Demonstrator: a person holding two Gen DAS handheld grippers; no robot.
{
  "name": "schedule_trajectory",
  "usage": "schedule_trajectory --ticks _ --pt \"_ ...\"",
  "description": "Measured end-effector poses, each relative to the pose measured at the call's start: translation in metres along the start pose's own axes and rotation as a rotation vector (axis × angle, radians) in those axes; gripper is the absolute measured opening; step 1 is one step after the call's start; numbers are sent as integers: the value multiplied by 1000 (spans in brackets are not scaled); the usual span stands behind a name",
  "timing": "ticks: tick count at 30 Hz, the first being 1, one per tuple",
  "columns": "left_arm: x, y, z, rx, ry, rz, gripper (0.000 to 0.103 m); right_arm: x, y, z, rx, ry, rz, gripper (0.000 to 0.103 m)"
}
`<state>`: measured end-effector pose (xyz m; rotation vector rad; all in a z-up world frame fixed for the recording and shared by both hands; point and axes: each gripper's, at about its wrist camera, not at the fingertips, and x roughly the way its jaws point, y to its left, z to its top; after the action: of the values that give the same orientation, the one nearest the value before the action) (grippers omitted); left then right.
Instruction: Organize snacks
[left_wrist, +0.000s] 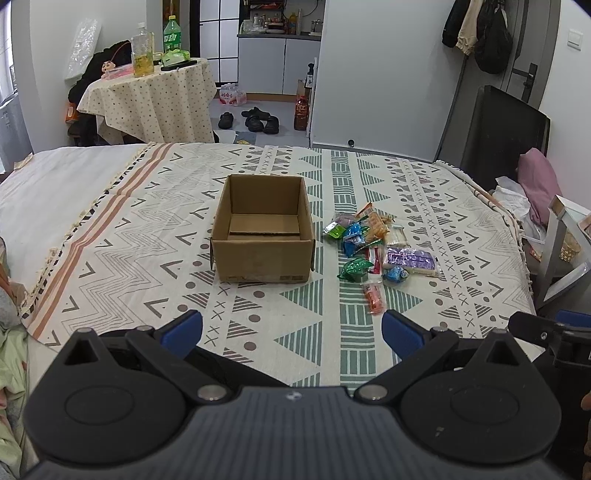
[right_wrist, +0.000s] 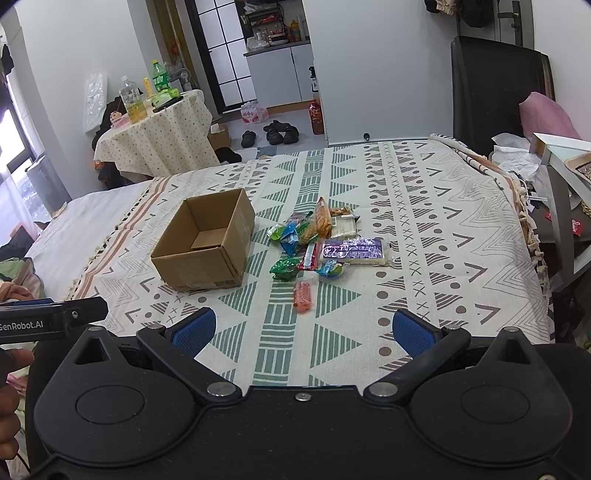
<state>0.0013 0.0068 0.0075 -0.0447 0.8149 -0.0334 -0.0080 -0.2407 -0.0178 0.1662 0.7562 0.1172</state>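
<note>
Patterned cloth is covering the bed (left_wrist: 369, 177) that is filling the middle of both views. I am holding my left gripper (left_wrist: 291, 328) at the bottom of the left wrist view, released, its blue pads wide apart and grasping nothing. My right gripper (right_wrist: 303, 328) is hanging the same way, released and empty. An open cardboard box (left_wrist: 263, 254) is sitting in the centre of the frame. Just right of it, the snacks (left_wrist: 373, 247) are lying in a loose pile on the cloth, one orange packet (right_wrist: 303, 296) lying nearest to me.
</note>
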Motion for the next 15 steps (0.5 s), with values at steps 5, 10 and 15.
schedule_trajectory --ticks 5,10,15 --pt "9 -2 2 -11 6 -6 103 5 1 3 -6 11 -1 103" --pt "19 -6 6 -10 12 -19 103 16 -5 6 3 26 -1 103" --pt "32 -11 9 -17 20 -24 103 27 -14 10 15 33 1 103"
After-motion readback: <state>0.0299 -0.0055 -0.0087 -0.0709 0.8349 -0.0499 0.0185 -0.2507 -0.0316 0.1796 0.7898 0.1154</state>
